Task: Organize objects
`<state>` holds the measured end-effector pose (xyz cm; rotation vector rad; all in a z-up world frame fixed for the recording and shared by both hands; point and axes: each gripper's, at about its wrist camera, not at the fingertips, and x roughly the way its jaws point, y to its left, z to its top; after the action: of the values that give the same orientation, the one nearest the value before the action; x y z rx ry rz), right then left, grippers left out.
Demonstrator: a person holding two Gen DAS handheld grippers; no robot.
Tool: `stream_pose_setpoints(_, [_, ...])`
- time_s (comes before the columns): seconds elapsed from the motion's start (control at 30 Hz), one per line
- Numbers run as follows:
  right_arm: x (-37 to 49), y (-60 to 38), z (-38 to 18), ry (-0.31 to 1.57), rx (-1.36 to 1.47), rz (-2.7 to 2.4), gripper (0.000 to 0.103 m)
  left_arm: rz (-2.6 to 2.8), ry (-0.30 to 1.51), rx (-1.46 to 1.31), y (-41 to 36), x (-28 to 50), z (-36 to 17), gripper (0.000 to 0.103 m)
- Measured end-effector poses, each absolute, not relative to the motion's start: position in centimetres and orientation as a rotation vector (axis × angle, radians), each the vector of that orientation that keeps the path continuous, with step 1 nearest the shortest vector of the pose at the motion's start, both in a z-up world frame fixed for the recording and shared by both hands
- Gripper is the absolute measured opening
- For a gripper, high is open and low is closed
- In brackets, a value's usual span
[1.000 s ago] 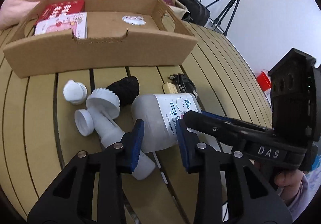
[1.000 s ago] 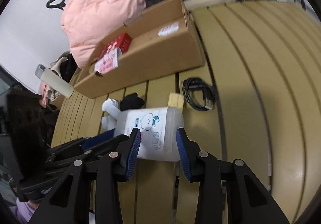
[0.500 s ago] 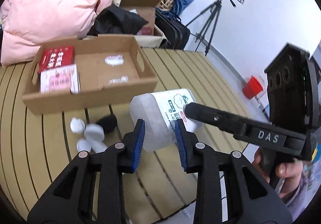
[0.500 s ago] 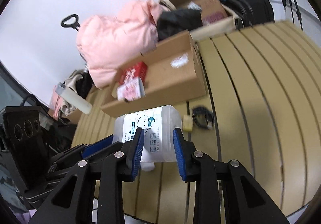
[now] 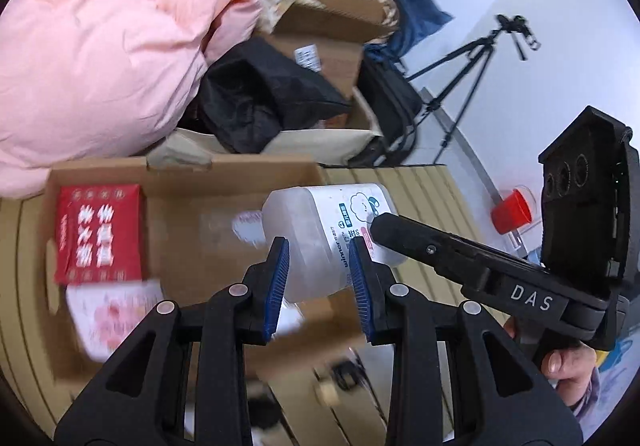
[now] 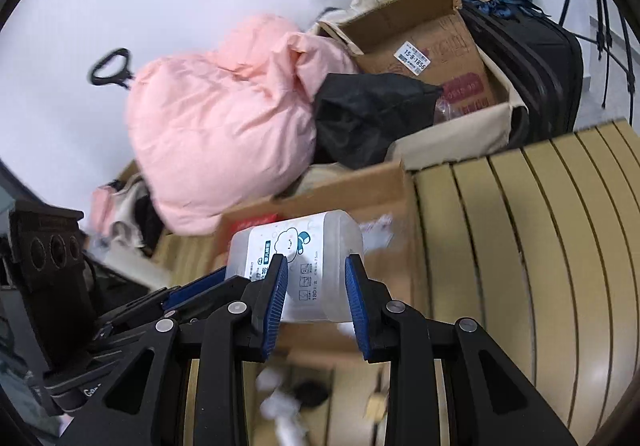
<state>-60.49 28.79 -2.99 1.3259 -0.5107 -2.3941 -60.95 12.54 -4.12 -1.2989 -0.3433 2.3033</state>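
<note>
A translucent white plastic tub (image 5: 320,230) with a blue cloud label is held in the air over the open cardboard box (image 5: 192,214). My left gripper (image 5: 316,266) and my right gripper (image 6: 316,278) are both shut on the tub (image 6: 304,246), one from each side. The box (image 6: 384,186) holds a red packet (image 5: 100,234) and a white and pink packet (image 5: 112,314). The right gripper's fingers (image 5: 440,246) reach in from the right in the left wrist view.
White caps (image 6: 280,406), a black item (image 6: 308,392) and a small tan block (image 6: 376,404) lie on the slatted wooden table (image 6: 540,246) below. A pink quilt (image 5: 100,46), black bags, another carton (image 6: 432,34) and a tripod (image 5: 472,58) stand behind.
Both grippers have lifted the tub off the table and carried it forward until it hangs over the cardboard box. The caps and black item stayed on the table.
</note>
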Motion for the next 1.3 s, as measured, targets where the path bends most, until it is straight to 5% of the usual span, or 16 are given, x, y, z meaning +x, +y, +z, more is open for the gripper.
stream_pose_setpoints(0.2, [-67.1,27.4,-8.7,-0.405,1.469,-2.412,0.032,2.307,-0.316,-1.439,13.4,-67.1,-10.7,0.025])
stream_pose_setpoints(0.43, [-69.1,25.9,-10.5,-0.142,1.449,-2.545,0.035,2.405,-0.296,-1.501,11.7,-68.3,-12.4,0.051])
stream_pose_setpoints(0.5, [-68.6,25.8,-9.2,-0.105,1.407,-2.568,0.055,2.430,-0.289,-1.453,10.9,-67.2,-10.4,0.055])
stream_pose_setpoints(0.6, [-67.0,26.5,-6.5,-0.154,1.349,-2.552,0.085,2.506,-0.236,-1.343,8.7,-64.2,-6.1,0.094])
stream_pose_setpoints(0.63, [-66.0,26.9,-5.2,-0.176,1.334,-2.521,0.085,2.545,-0.193,-1.296,7.7,-62.7,-4.4,0.102])
stream_pose_setpoints(0.77, [-61.6,27.2,-1.2,-0.095,1.286,-2.510,0.085,2.685,0.011,-1.296,2.9,-57.1,0.6,0.102])
stream_pose_setpoints(0.93, [-53.9,28.0,3.1,0.054,1.273,-2.526,0.085,2.814,-0.004,-1.250,-2.3,-48.2,5.9,0.103])
stream_pose_setpoints(1.3, [-38.9,27.6,8.8,0.138,1.141,-2.556,0.085,2.835,0.199,-1.100,-0.9,-34.3,8.9,0.103])
